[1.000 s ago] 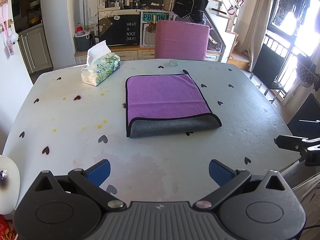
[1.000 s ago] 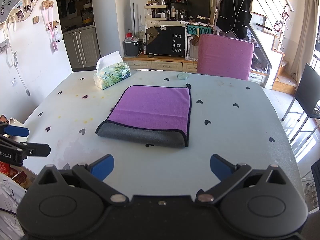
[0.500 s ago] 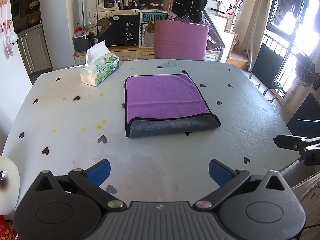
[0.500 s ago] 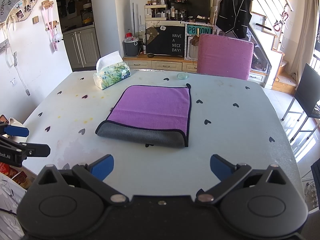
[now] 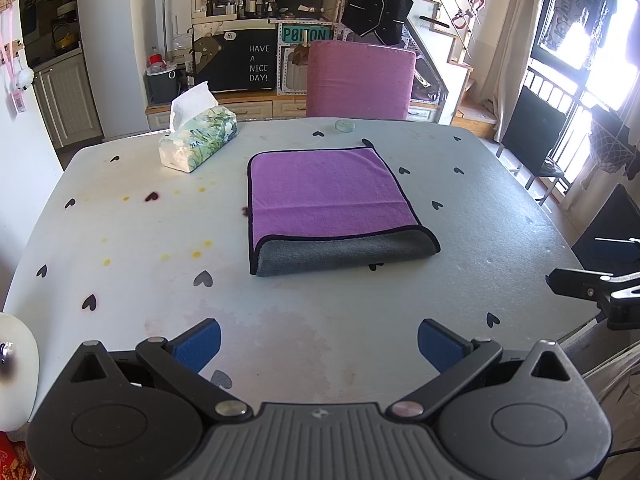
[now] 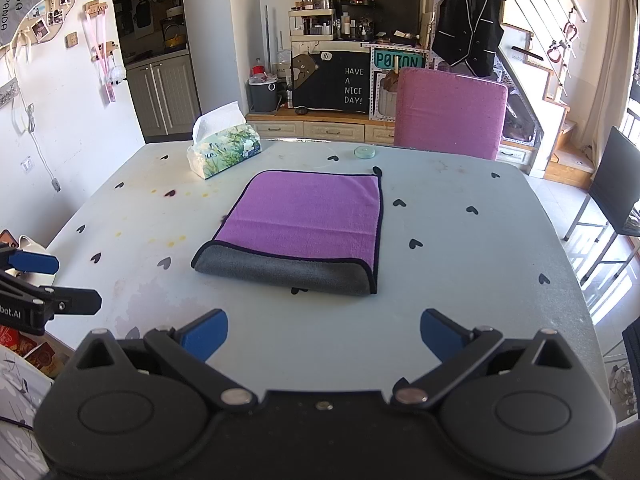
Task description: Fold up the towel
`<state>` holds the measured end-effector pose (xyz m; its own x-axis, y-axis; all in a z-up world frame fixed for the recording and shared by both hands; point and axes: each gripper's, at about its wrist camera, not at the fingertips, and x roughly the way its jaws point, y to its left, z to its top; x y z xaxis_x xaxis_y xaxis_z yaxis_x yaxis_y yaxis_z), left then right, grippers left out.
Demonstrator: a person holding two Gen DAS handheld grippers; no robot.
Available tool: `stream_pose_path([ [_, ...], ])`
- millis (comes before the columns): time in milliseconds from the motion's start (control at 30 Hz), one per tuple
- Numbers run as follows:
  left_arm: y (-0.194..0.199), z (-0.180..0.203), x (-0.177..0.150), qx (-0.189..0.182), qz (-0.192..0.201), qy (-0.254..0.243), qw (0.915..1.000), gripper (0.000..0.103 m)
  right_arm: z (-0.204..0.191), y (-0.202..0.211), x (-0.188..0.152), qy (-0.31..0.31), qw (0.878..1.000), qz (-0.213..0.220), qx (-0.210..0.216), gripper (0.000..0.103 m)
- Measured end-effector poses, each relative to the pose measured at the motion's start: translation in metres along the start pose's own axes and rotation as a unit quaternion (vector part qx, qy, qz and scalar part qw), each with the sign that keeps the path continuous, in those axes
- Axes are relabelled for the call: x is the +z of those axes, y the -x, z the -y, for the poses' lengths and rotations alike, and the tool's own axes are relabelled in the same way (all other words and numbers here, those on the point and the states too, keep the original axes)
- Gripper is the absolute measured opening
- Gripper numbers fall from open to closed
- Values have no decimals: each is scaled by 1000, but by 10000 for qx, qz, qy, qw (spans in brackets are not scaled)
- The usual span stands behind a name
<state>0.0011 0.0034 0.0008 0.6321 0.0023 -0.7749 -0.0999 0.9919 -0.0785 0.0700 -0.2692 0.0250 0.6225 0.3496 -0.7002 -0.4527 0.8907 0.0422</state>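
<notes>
A purple towel [image 5: 326,192] with black trim lies folded flat on the white table, its grey underside showing along the near fold [image 5: 344,254]. It also shows in the right wrist view [image 6: 308,216]. My left gripper [image 5: 318,346] is open and empty, held back over the table's near edge, well short of the towel. My right gripper [image 6: 322,334] is open and empty, also near the front edge. Each gripper shows at the side of the other's view: the right one [image 5: 592,284] and the left one [image 6: 36,280].
A tissue pack [image 5: 198,142] stands at the far left of the white table [image 5: 140,240]. A small round coaster [image 5: 345,125] lies near the far edge. A pink chair [image 5: 360,78] stands behind the table. A black chair [image 6: 614,184] stands to the right.
</notes>
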Motion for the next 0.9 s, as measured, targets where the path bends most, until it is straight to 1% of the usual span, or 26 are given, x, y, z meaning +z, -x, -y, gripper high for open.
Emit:
stream_pose_path([
  [433,0,-1,1,12,2,3,10000,103,1,0,0,-1,10000,1,-2,103],
  [700,4,12,2,19,58,-20,10000,103,-1,-2,-2,-36,10000,29,-42,103],
  [767,4,18,2,112,89,-55,9999,103,-1,-1,-1,-44,10000,48,-51,103],
  [900,6,16,3,279,173,-87,9994,103,-1,-1,1,-66,9999,77,-73,103],
])
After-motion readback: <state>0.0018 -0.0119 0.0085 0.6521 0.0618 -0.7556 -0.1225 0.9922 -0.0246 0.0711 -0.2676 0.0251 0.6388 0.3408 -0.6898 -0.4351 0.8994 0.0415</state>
